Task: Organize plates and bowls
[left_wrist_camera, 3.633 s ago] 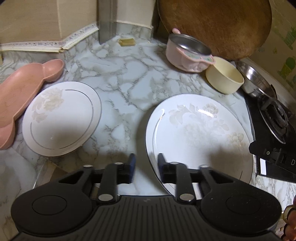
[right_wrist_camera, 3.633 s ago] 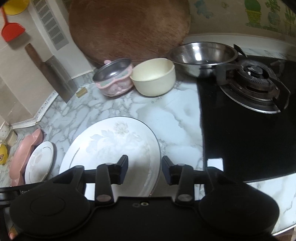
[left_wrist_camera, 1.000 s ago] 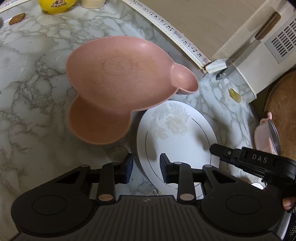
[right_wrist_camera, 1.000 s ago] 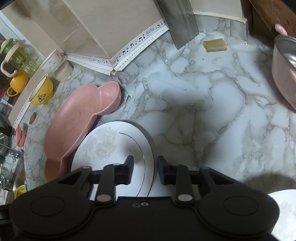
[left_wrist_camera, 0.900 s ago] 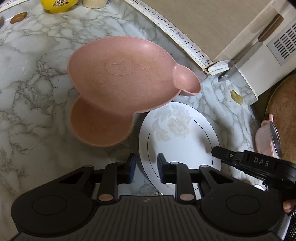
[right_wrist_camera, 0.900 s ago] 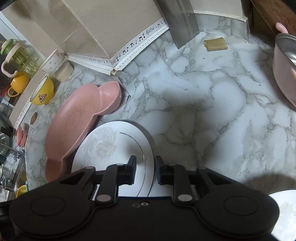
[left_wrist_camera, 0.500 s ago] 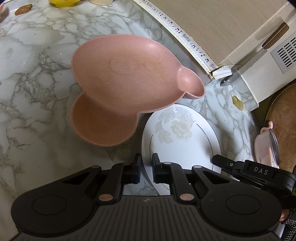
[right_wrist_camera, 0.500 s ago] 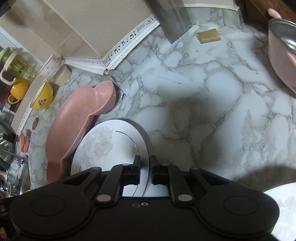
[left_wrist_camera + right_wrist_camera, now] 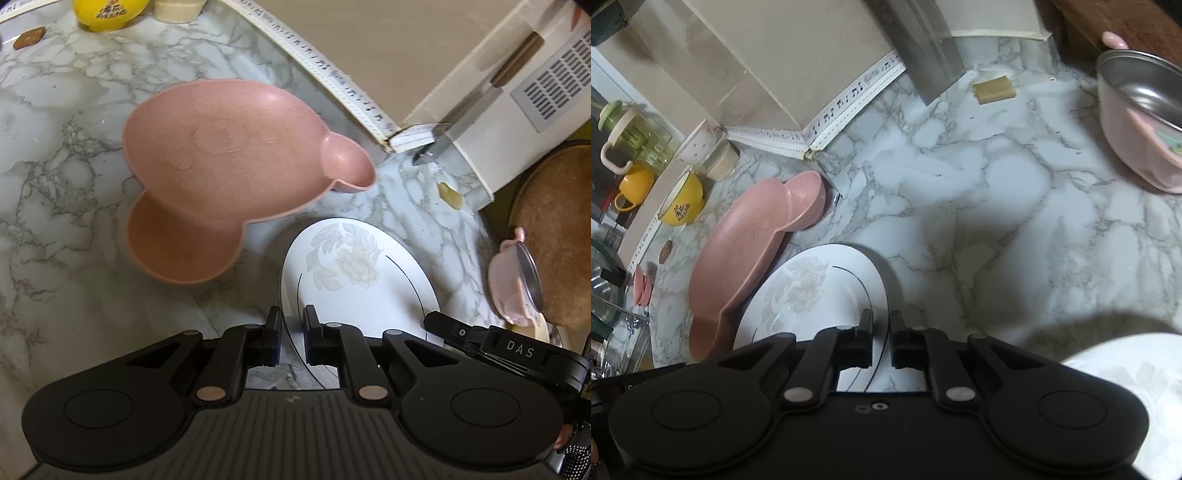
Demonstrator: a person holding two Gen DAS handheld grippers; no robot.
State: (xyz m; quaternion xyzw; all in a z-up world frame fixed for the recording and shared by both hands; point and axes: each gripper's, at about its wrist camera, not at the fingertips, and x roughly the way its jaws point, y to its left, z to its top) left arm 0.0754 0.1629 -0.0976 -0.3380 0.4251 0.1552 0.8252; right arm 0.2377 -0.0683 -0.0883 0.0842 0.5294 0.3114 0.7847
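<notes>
Grippers, left and right, each pinching opposite rims of small floral plate: best lifted level, in step, clear of pink dish.

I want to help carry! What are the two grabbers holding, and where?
Both hold the small white plate by its rim: left gripper on one edge, right gripper on the opposite.

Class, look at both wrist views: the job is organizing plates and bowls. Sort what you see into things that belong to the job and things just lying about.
Belong to the job:
- small white floral plate, gripped at its rim by both the left gripper and the right gripper
- pink bear-shaped dish
- pink steel-lined bowl
- large white plate

Lying about:
- yellow cup
- green jug
- cleaver
</notes>
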